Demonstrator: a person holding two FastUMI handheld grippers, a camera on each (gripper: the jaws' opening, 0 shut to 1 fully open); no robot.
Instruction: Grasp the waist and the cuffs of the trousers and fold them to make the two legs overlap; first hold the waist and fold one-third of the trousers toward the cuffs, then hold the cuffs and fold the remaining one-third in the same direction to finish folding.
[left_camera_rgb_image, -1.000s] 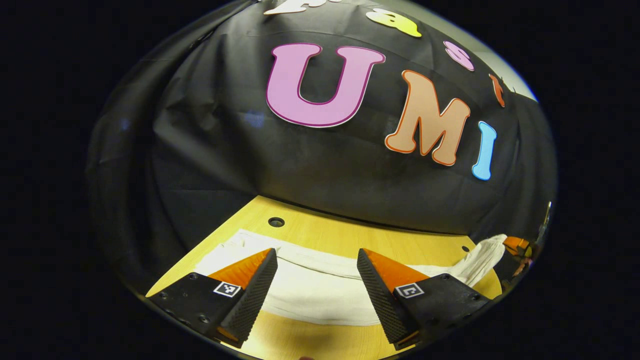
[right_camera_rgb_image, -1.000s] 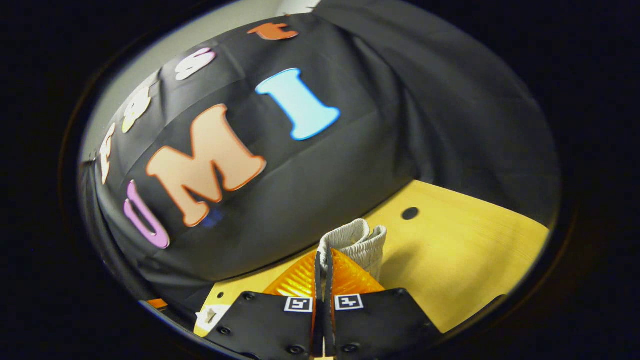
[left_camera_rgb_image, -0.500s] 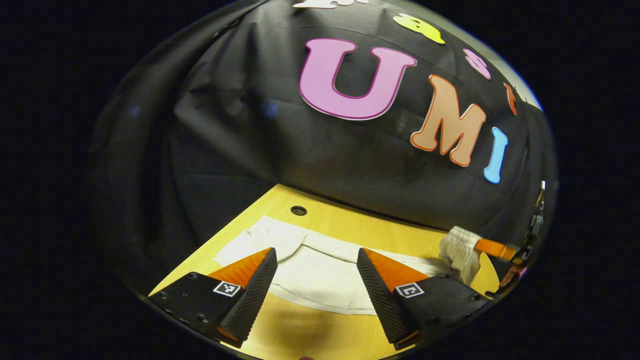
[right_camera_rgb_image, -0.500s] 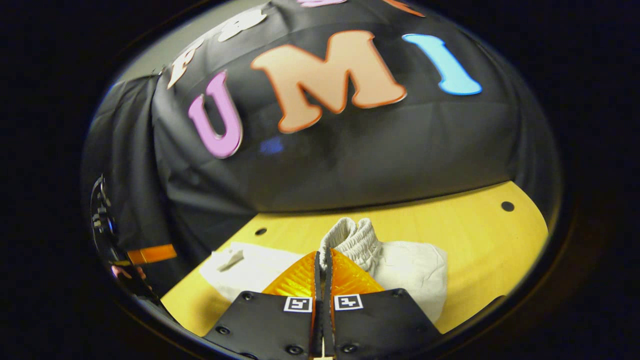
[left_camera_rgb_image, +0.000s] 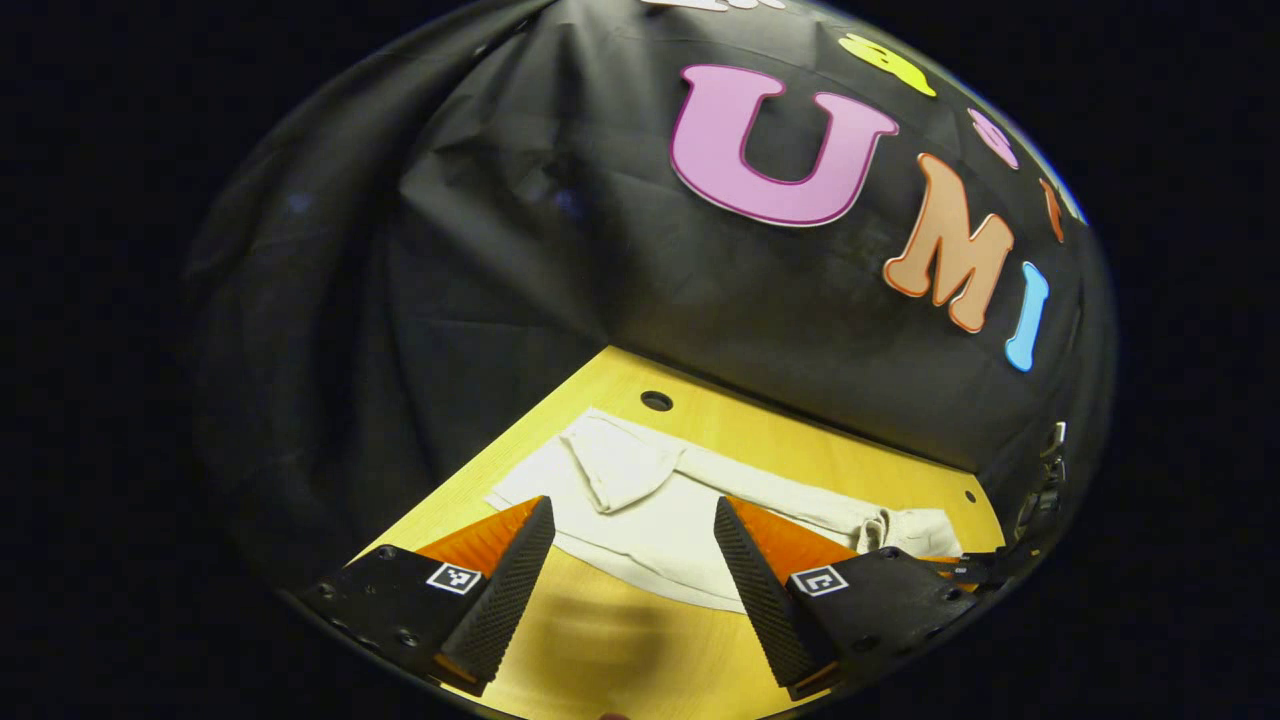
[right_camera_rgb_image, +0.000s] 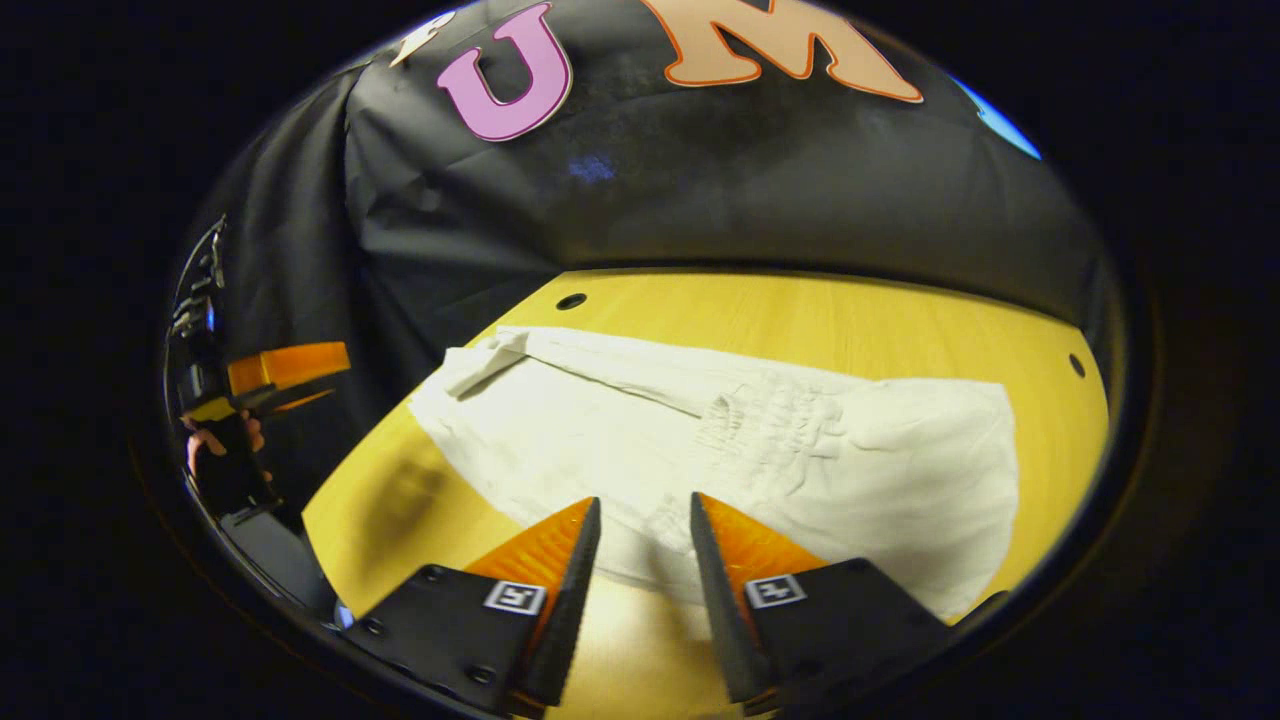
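The trousers (right_camera_rgb_image: 800, 450) lie flat on the table (right_camera_rgb_image: 800, 310) with the waist folded over, so the right gripper (right_camera_rgb_image: 640, 520) above their near edge and the left gripper (left_camera_rgb_image: 630, 530) both gape empty, probably ready for the cuffs.

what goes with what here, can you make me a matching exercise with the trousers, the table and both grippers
Things:
1. trousers
2. table
3. left gripper
4. right gripper

States:
a. open, fingers wide apart, above the table's near edge
b. pale, lying flat, elastic waist laid over the legs
c. yellow wood with small round holes
d. open, narrower gap, at the cloth's near edge

Pairs: 1-b, 2-c, 3-a, 4-d
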